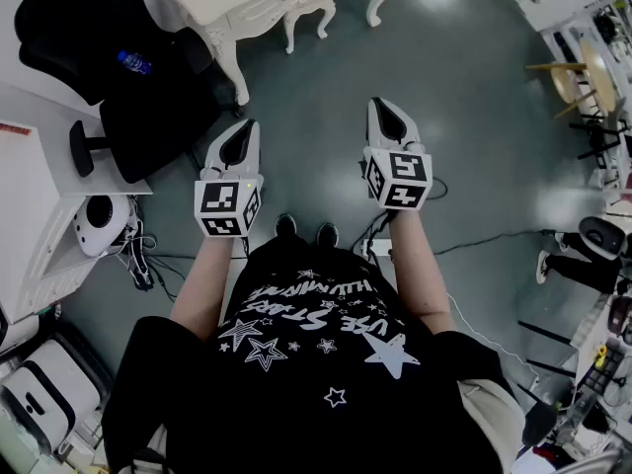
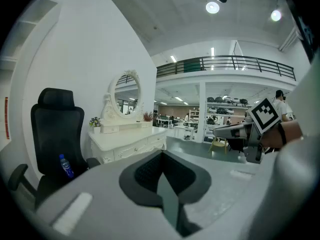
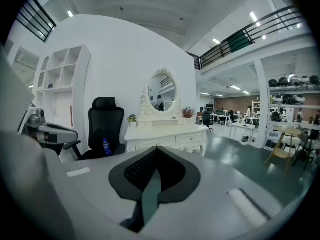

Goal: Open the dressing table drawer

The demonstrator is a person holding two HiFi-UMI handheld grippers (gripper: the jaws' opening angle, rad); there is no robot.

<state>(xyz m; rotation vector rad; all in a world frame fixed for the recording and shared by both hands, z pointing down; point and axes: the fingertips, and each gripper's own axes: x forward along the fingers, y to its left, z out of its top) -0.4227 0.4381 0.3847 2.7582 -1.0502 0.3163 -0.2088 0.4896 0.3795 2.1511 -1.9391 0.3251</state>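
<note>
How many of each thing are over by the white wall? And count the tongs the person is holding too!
Dressing table: 1
Mirror: 1
Black chair: 1
Blue bottle: 1
Little plants: 2
Tongs: 2
Total: 8

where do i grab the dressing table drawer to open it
Take the small handle at the middle of the drawer front, coming level from the dressing table's front; nothing else protrudes, and it likely slides out that way.
</note>
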